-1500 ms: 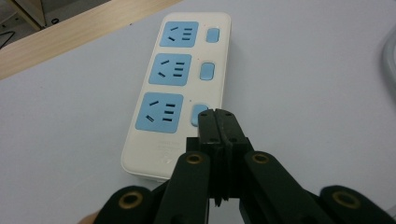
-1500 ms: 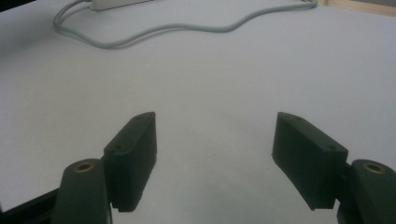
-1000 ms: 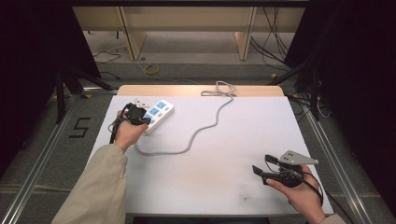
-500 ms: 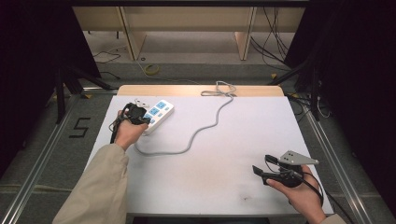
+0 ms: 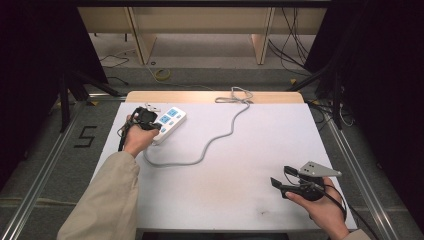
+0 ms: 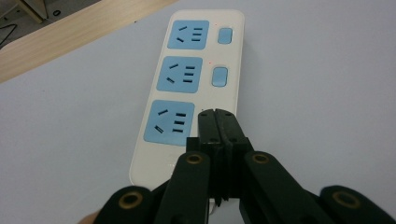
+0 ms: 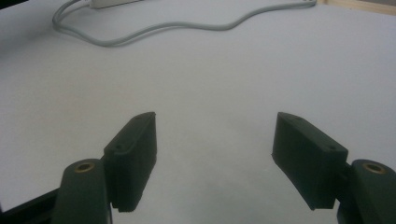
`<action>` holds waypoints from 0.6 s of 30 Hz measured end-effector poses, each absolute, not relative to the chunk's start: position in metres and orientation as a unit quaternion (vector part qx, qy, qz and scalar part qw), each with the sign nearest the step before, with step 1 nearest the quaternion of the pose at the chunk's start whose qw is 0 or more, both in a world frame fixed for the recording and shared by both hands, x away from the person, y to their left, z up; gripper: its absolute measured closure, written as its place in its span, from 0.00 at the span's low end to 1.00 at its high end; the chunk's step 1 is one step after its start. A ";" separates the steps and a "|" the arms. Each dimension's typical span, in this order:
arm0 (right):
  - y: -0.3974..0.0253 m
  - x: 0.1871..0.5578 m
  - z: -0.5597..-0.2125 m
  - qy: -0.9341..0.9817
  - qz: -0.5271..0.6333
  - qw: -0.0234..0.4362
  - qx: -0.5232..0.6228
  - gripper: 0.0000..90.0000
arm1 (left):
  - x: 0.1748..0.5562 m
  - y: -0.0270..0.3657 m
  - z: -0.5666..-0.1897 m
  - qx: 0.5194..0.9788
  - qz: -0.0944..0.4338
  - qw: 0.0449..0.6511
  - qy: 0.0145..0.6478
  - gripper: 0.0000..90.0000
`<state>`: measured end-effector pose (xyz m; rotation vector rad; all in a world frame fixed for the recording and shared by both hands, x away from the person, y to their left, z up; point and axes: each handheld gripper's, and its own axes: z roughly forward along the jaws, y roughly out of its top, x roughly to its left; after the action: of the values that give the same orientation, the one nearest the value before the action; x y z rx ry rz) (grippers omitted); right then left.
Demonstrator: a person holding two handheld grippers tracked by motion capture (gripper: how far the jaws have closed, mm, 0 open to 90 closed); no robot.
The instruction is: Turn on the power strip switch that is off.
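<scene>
Left tongs [image 6: 217, 116] closed, right tongs [image 7: 215, 154] agape

High cam overhead, facing fwd; gripper cams close; all share power strip [image 6: 189, 88]; cable [image 7: 177, 25].

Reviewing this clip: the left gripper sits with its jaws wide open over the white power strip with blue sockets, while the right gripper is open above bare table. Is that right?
Not quite. The left gripper has its jaws pressed together, not wide open, as the left gripper view shows, its tips over the white power strip with blue sockets where a third switch would sit. The rest stands: the right gripper is open above the bare white table.
</scene>
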<state>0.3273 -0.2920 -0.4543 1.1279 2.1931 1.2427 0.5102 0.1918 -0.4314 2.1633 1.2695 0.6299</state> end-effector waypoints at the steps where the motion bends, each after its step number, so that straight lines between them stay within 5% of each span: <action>1: -0.292 0.327 -0.454 0.780 0.442 0.189 0.402 0.35 | 0.510 0.192 -0.432 0.805 0.233 0.274 0.471 1.00; 18: -0.292 0.327 -0.455 0.780 0.441 0.189 0.400 0.35 | 0.517 0.189 -0.433 0.807 0.227 0.270 0.473 1.00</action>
<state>0.3274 -0.2917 -0.4547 1.1256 2.1941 1.2404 0.5172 0.1892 -0.4326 2.1752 1.2760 0.6125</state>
